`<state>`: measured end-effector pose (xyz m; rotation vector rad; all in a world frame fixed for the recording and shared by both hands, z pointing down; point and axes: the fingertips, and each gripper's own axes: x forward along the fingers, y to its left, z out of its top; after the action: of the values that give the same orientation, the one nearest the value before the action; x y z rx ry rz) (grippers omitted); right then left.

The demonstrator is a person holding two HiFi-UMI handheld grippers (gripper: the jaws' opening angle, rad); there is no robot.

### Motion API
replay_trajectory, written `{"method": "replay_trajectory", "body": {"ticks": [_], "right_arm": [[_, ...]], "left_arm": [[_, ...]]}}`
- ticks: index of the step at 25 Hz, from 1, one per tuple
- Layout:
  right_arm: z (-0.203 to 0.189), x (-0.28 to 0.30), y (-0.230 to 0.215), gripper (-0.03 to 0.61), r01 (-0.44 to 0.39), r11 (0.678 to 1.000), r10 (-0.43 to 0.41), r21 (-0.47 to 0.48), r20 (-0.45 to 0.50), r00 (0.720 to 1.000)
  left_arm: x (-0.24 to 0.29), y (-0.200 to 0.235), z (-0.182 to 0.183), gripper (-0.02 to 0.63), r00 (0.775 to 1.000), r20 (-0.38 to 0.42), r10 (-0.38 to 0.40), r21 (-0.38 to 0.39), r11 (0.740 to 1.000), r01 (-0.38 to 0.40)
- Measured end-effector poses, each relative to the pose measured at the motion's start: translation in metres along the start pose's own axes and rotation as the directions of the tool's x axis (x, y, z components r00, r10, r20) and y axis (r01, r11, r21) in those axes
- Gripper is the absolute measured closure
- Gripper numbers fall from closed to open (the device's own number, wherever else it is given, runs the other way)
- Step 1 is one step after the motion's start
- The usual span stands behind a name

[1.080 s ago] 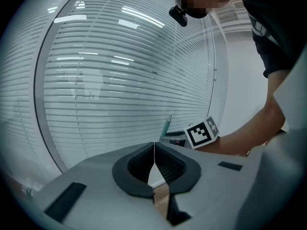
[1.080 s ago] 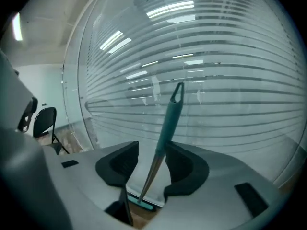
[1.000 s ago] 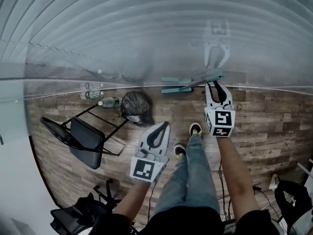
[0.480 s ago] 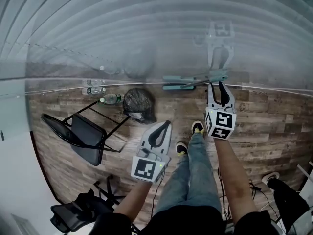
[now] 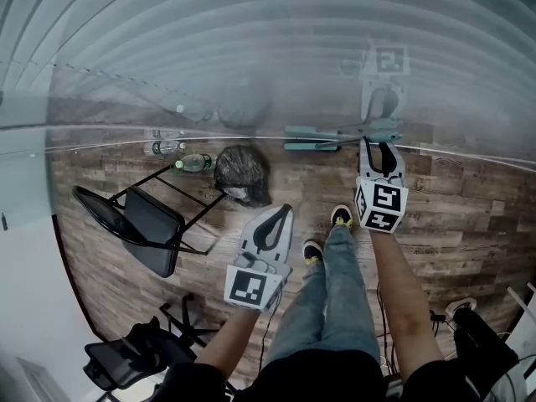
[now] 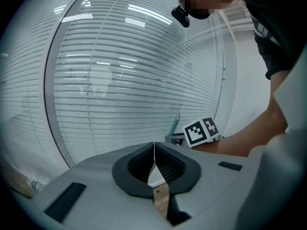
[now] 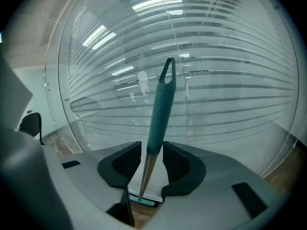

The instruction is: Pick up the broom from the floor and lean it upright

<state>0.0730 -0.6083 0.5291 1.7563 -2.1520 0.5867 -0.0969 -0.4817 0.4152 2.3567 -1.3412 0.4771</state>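
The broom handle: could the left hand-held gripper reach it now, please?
Probably yes: the way looks free, but the left hand-held gripper is shut, and the right hand-held gripper, jaws just opening, straddles the broom handle.

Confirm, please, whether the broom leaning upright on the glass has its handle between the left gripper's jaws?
No: the broom leaning upright on the glass has its handle between the right gripper's jaws, which have just been opening, as the right gripper view shows.
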Motion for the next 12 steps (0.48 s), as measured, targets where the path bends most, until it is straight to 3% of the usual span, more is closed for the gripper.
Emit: {"method": "replay_trajectory", "body": {"ticks": [12], "right_arm": [[-0.007,-0.02,-0.004,0.405,-0.051,0.998,0.051,-0.038,-0.011,0.999]], "left_arm": [[-0.001,-0.012,-0.003,0.592,1.0,-0.012,0.006,0.03,1.0,-0.005]]}}
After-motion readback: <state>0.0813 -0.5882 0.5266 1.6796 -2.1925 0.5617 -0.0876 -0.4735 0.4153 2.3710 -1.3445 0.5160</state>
